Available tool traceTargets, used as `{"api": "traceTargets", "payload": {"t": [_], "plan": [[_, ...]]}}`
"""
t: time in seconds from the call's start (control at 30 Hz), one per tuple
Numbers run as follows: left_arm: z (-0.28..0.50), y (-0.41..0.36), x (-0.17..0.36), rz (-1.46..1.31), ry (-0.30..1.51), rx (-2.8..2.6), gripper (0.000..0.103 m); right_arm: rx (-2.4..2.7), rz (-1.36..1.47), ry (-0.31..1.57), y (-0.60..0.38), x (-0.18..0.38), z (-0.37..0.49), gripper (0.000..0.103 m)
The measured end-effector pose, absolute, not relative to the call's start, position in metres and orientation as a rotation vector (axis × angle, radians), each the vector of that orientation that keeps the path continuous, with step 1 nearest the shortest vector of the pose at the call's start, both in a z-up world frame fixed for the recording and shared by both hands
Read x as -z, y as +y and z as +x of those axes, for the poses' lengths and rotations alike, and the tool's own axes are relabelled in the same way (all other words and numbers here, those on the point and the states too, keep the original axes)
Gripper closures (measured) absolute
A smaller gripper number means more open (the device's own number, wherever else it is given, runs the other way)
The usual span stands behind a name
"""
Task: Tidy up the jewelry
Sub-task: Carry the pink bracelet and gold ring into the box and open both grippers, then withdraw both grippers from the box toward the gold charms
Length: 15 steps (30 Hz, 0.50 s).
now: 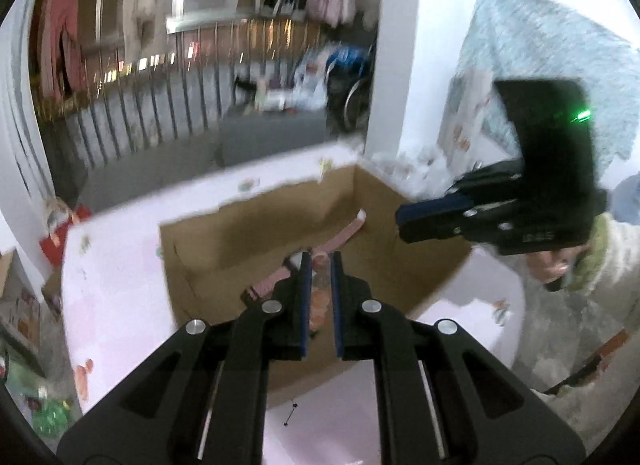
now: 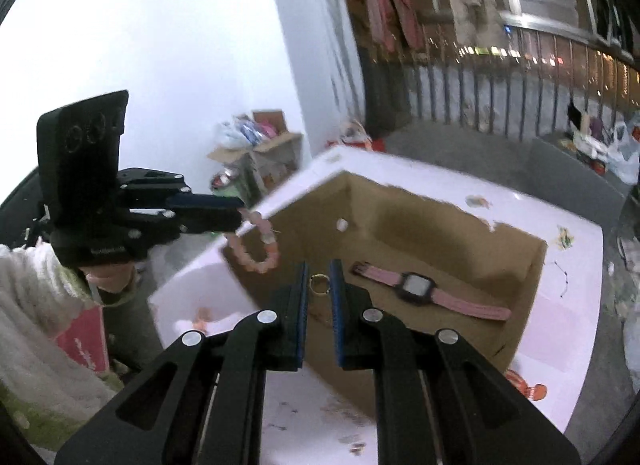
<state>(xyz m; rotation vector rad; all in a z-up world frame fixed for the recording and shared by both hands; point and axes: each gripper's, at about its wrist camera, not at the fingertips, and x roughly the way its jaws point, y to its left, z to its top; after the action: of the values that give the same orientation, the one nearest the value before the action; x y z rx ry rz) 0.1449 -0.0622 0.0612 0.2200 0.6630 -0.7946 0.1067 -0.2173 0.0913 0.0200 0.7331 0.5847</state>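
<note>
Left gripper (image 2: 240, 211), jaws nearly closed on pink bead bracelet (image 2: 256, 243), hangs over cardboard box (image 2: 520, 285) near corner; right gripper (image 2: 319, 269), jaws pinching gold ring (image 2: 319, 284), nearer box centre beside watch (image 2: 418, 287)

Both fisheye views are dim indoors and smeared by motion blur, with edges bowed and vignetted. The white wall (image 2: 180, 65) glares overexposed. Only the gripper bodies stay sharp.

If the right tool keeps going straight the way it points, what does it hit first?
Probably the brown floor of the cardboard box, just left of the pink watch. The right tool already grips a gold ring; depth is uncertain.
</note>
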Motion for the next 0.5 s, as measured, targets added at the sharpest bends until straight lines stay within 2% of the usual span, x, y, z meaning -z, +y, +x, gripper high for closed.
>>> {"api": "traceTargets", "payload": {"t": [0.1,0.3,0.37,0.43,0.5], "plan": [[0.183,-0.091,-0.033,0.220,0.804,0.770,0.095,-0.534,0.010,0.829,-0.222,-0.072,0.135,0.092],[0.219,-0.121,-0.004,0.197,0.936,0.758,0.094,-0.464,0.005,0.934,-0.226,-0.044,0.165,0.092],[0.225,-0.126,0.002,0.190,0.946,0.753,0.087,-0.444,0.022,0.947,-0.231,-0.038,0.172,0.091],[0.228,-0.125,0.003,0.155,0.956,0.754,0.075,-0.430,0.040,0.950,-0.235,-0.035,0.174,0.091],[0.231,-0.122,0.002,0.115,0.957,0.764,0.074,-0.421,0.059,0.943,-0.240,-0.034,0.174,0.091]]}}
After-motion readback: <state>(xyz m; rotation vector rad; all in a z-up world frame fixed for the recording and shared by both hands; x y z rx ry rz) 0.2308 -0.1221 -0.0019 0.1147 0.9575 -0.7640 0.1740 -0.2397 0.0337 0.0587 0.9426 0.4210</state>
